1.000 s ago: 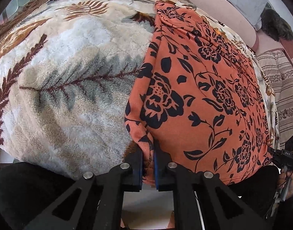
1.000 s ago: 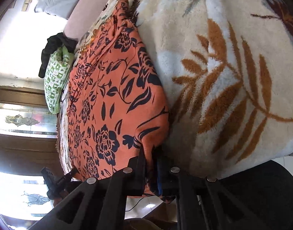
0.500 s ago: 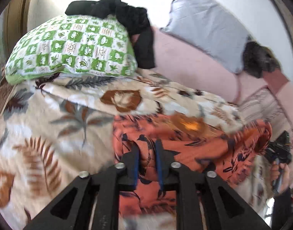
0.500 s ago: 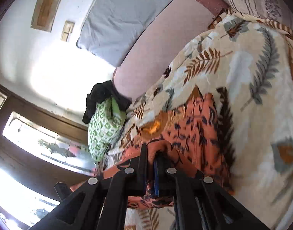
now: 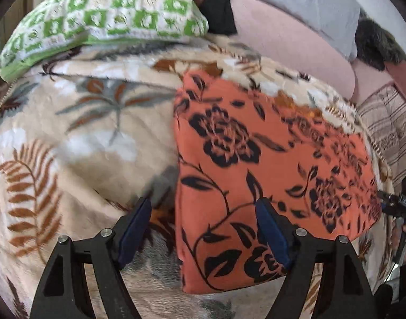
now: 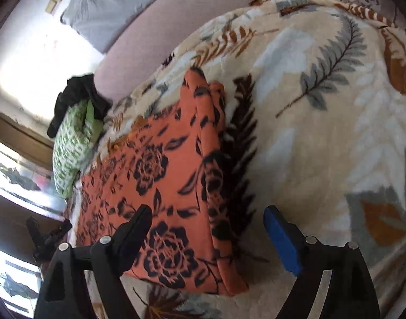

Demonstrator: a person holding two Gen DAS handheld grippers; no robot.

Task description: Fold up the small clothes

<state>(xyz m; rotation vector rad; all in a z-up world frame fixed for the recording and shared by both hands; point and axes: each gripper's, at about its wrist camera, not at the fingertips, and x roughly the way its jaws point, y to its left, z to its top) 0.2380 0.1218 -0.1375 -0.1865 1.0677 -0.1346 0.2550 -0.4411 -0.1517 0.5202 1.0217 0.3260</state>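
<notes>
An orange cloth with black flowers [image 5: 256,170] lies folded over on the leaf-patterned blanket [image 5: 70,138]. My left gripper [image 5: 203,226] is open above the cloth's near left corner and holds nothing. In the right wrist view the same cloth [image 6: 160,186] lies doubled, its folded edge at the right. My right gripper [image 6: 208,228] is open over the cloth's near right corner, empty. The other gripper shows at the far right of the left wrist view [image 5: 399,202].
A green and white checked pillow [image 5: 101,8] with a black garment [image 5: 216,0] on it lies at the back. A pink headboard cushion [image 5: 288,42] and a grey pillow [image 5: 309,2] stand behind. A striped cloth [image 5: 389,122] lies at the right.
Both grippers carried the cloth's near edge up and over towards the far edge, then opened and let it go. The cloth now lies folded in half.
</notes>
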